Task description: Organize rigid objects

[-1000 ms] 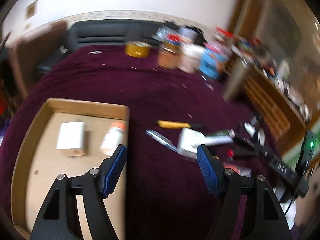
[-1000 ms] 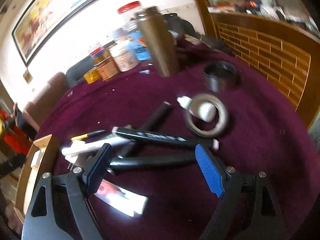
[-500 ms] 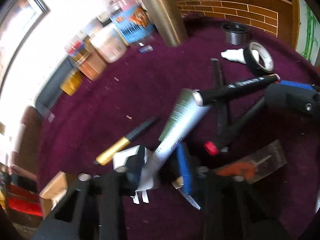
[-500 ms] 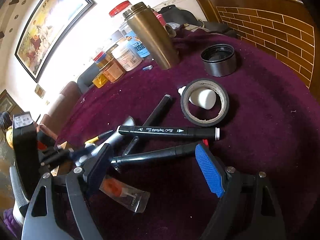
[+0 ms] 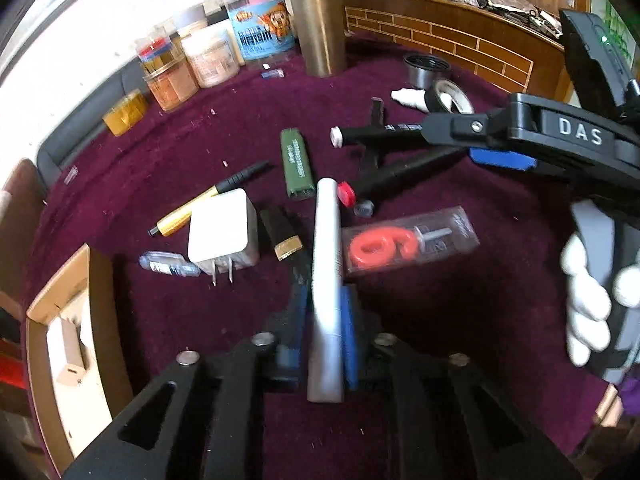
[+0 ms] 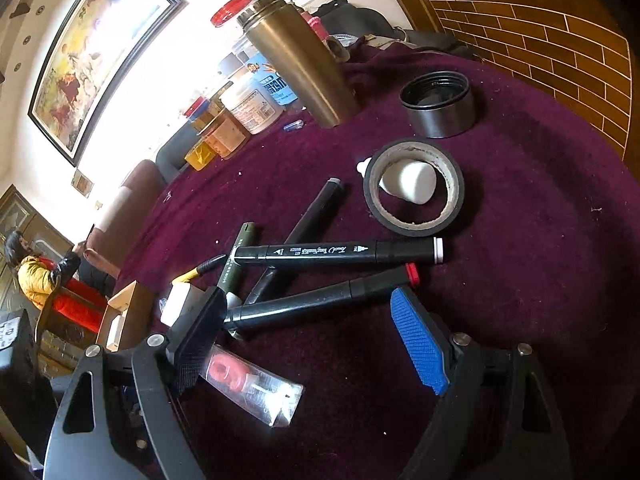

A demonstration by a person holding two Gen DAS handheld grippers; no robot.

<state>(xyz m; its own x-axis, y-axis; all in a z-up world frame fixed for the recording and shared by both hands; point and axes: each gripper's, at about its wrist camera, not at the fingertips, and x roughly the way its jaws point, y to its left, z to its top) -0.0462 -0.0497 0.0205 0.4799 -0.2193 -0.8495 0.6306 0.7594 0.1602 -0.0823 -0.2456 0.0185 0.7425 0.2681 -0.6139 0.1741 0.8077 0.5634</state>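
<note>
My left gripper (image 5: 322,320) is shut on a white tube (image 5: 327,264) that points away over the maroon cloth. Around it lie a white charger plug (image 5: 222,232), a gold pen (image 5: 200,208), a green tube (image 5: 296,164), a packaged orange number six candle (image 5: 404,244) and black markers (image 5: 404,168). My right gripper (image 6: 316,340) is open above the markers (image 6: 340,254), its jaws straddling the lower one (image 6: 316,302). It also shows in the left wrist view (image 5: 500,158). A cardboard box (image 5: 68,340) holds a small beige item at the left.
A black tape roll (image 6: 414,188) rings a white cap. A black lid (image 6: 438,104), a bronze flask (image 6: 300,60) and several jars (image 5: 208,60) stand at the back. A brick-patterned wooden wall (image 6: 560,40) borders the right.
My left gripper has swung from the box to the pile and closed on the white tube, lifting it off the markers. The right gripper has edged closer over the markers.
</note>
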